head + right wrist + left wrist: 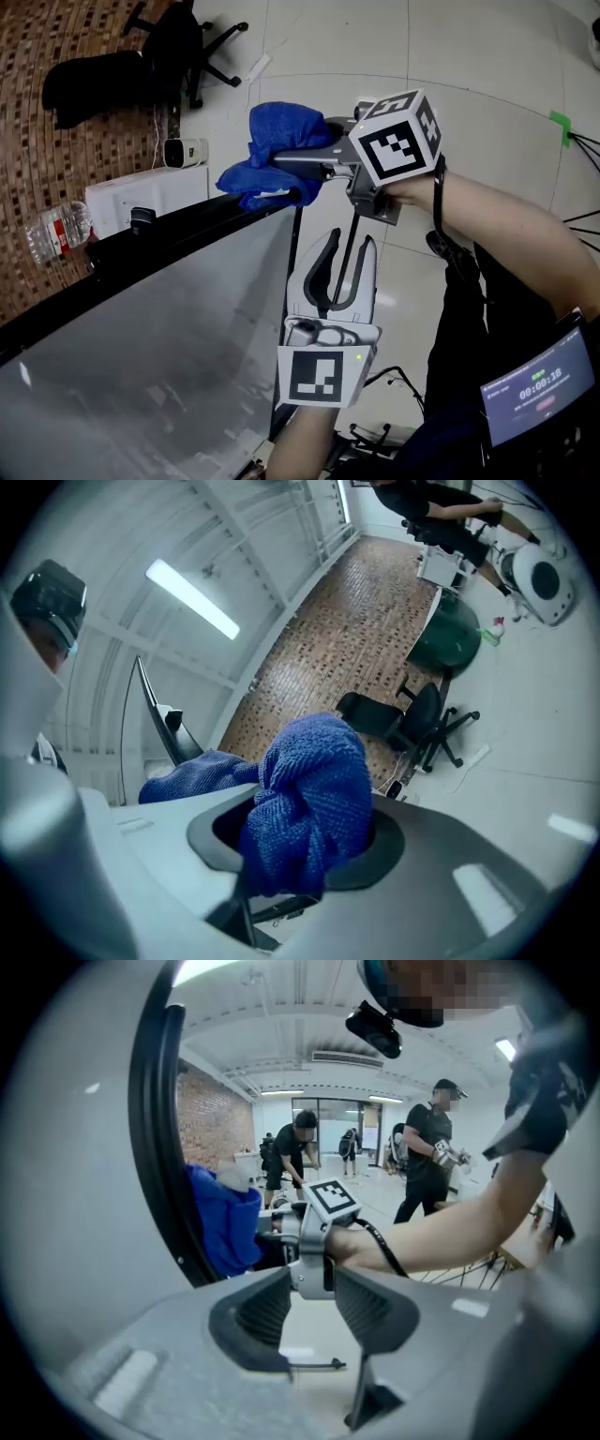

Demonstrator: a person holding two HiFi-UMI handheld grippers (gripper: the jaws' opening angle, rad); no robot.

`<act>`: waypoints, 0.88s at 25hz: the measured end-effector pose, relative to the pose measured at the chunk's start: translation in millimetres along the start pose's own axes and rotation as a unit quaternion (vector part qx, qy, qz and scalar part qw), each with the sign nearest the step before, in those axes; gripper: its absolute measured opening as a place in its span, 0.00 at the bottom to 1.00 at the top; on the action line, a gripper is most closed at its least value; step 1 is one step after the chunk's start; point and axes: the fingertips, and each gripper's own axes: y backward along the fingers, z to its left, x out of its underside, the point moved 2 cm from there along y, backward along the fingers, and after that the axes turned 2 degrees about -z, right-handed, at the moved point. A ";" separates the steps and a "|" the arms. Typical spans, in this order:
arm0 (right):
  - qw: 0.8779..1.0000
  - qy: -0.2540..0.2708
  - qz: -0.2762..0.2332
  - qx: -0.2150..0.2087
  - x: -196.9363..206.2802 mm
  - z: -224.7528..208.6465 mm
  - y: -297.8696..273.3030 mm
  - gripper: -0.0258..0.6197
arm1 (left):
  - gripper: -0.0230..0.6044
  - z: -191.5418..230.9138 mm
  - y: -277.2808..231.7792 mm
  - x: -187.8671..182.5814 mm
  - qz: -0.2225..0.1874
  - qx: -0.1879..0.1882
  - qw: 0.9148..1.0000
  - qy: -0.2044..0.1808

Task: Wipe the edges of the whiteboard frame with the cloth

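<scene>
A blue cloth (pixel 270 142) is bunched at the top right corner of the whiteboard's black frame (pixel 187 234). My right gripper (pixel 286 178) is shut on it, and part of the cloth drapes over the frame's top edge. In the right gripper view the cloth (pixel 314 789) fills the space between the jaws of the right gripper (pixel 309 846), with the frame (pixel 150 705) behind. My left gripper (pixel 347 246) points upward just right of the board's side edge, shut and holding nothing. Seen from the left gripper (pixel 323 1307), the frame (pixel 164 1147) curves up on the left, beside the cloth (pixel 225 1227).
On the floor beyond the board lie a black office chair (pixel 187 47), a dark bundle (pixel 94 84), a water bottle (pixel 56 230) and a white box (pixel 145 192). Green tape (pixel 561 122) marks the floor. Several people (pixel 427 1157) stand across the room.
</scene>
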 end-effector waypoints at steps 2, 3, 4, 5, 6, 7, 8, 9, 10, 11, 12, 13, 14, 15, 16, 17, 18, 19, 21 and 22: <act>0.998 -0.045 -0.032 -0.008 4.4 -7.8 8.0 0.30 | 0.27 -0.8 -8.6 13.9 -0.005 -0.009 1.000 0.021; 0.996 -0.079 -0.046 -0.013 9.4 -14.0 12.2 0.30 | 0.27 -2.9 -12.9 22.1 -0.007 -0.010 0.999 0.033; 0.991 -0.115 -0.058 -0.019 15.8 -21.1 16.0 0.30 | 0.27 -6.0 -17.7 30.4 -0.008 -0.010 0.999 0.045; 0.987 -0.143 -0.065 -0.022 22.8 -28.3 19.1 0.30 | 0.27 -9.6 -22.5 38.3 -0.009 -0.008 0.998 0.057; 0.985 -0.157 -0.064 -0.019 30.0 -35.1 21.1 0.29 | 0.27 -12.9 -26.9 45.3 -0.008 -0.005 0.998 0.069; 0.986 -0.159 -0.055 -0.010 38.0 -41.6 22.1 0.29 | 0.27 -15.2 -30.6 51.3 -0.006 -0.003 0.997 0.079; 0.987 -0.153 -0.041 0.004 46.5 -48.6 22.4 0.29 | 0.27 -16.4 -33.9 56.4 -0.005 -0.001 0.996 0.086; 0.989 -0.144 -0.028 0.017 54.1 -55.6 22.7 0.29 | 0.27 -16.3 -37.0 61.0 -0.004 0.000 0.996 0.090; 0.990 -0.136 -0.020 0.027 58.8 -61.7 23.0 0.29 | 0.27 -15.0 -39.8 65.7 -0.004 0.000 0.996 0.092; 0.991 -0.130 -0.016 0.032 60.5 -66.1 23.1 0.29 | 0.27 -12.8 -41.8 70.6 -0.003 -0.002 0.996 0.094; 0.992 -0.124 -0.014 0.034 60.7 -68.7 22.7 0.29 | 0.27 -10.1 -43.0 75.5 -0.002 -0.005 0.995 0.097; 0.992 -0.117 -0.012 0.035 60.9 -69.9 22.0 0.29 | 0.27 -7.3 -43.3 80.1 -0.001 -0.009 0.995 0.101; 0.993 -0.112 -0.009 0.037 61.7 -70.6 21.5 0.29 | 0.27 -4.5 -43.1 84.5 0.000 -0.014 0.994 0.105; 0.994 -0.106 -0.005 0.041 62.6 -71.8 21.6 0.29 | 0.27 -1.9 -42.9 88.7 0.001 -0.018 0.994 0.108; 0.994 -0.100 0.000 0.047 63.8 -73.9 22.2 0.29 | 0.27 0.6 -43.0 92.8 0.001 -0.021 0.994 0.111; 0.994 -0.096 0.005 0.054 65.5 -77.2 23.0 0.29 | 0.27 2.9 -43.5 96.8 0.002 -0.023 0.993 0.114; 0.994 -0.092 0.010 0.062 67.9 -81.7 24.0 0.29 | 0.27 5.3 -44.2 100.6 0.002 -0.025 0.993 0.117; 0.993 -0.090 0.015 0.070 71.2 -87.1 24.9 0.29 | 0.27 7.7 -44.9 104.4 0.002 -0.025 0.992 0.121; 0.992 -0.094 0.020 0.080 79.8 -98.5 25.1 0.29 | 0.27 14.2 -46.2 112.8 0.004 -0.026 0.991 0.130; 0.992 -0.095 0.022 0.085 83.8 -104.2 24.6 0.29 | 0.27 18.0 -47.0 117.4 0.004 -0.028 0.990 0.136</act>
